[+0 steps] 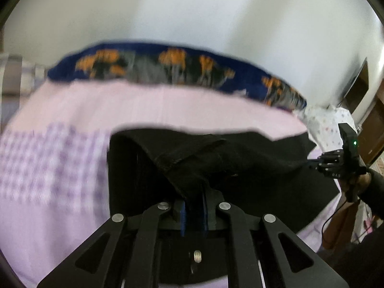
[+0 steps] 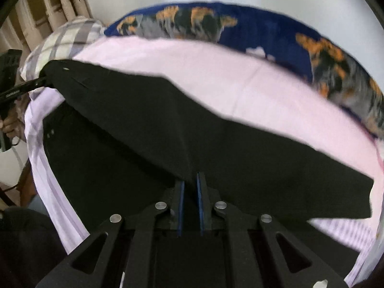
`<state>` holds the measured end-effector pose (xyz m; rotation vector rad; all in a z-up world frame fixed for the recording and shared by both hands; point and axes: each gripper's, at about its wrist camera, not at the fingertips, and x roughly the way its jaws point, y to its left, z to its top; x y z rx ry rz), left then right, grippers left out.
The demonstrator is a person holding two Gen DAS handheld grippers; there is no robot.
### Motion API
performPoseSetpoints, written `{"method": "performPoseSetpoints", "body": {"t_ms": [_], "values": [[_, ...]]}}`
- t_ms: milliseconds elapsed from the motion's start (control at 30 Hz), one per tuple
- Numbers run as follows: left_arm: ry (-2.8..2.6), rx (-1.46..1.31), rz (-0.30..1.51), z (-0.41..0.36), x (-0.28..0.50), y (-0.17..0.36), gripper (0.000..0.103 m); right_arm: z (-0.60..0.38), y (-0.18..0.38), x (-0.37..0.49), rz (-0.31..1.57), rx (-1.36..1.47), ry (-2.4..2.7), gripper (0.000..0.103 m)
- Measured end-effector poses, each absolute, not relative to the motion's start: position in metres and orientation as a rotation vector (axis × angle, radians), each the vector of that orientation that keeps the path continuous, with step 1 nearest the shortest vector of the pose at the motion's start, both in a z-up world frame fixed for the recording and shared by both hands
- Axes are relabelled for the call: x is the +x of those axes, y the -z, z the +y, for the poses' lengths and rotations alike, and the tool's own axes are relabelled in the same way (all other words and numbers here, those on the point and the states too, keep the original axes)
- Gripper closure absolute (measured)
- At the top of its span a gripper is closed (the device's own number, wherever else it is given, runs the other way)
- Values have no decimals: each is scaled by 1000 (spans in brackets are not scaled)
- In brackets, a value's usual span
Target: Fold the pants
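Black pants (image 1: 240, 158) hang lifted over a pale pink bed sheet (image 1: 168, 105), stretched between both grippers. My left gripper (image 1: 194, 196) is shut on a bunched fold of the pants, cloth pinched between its blue pads. At the right edge of the left wrist view, my right gripper (image 1: 309, 164) grips the far end of the cloth. In the right wrist view the pants (image 2: 168, 124) run as a taut ridge from my right gripper (image 2: 190, 180), shut on the cloth, up to the left gripper (image 2: 43, 81) at far left. A lower layer of the pants lies on the sheet (image 2: 240, 76).
A dark blue blanket with orange flowers (image 1: 168, 64) lies along the bed's far side, also seen as the blanket (image 2: 264, 28). A checked pillow (image 2: 67, 36) sits at the far left corner. A person's hand (image 1: 355, 182) holds the right gripper near a wooden door (image 1: 374, 120).
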<state>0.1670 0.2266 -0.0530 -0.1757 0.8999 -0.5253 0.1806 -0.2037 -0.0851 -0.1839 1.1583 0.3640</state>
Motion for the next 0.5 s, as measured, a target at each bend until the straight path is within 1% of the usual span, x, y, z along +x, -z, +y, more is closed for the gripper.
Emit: {"method": "performPoseSetpoints", "body": {"t_ms": [233,400,433,467,500], "values": [[454,-41,1016,212,149,93,90,-204,112,171,1187,-147,-314,95],[406,-29,1020,208,143,94,86,-203,122,167,1194,-117,-275,88],[397,-29,1024,208,142,94,82,-204,121,165,1188,-103,-266,86],[384,-26,1029,209,141,94,78,-205,121,164,1186,-85,-258,81],[361,-23,1042,211,140,94,68,-206,120,162,1186,-61,-250,73]]}}
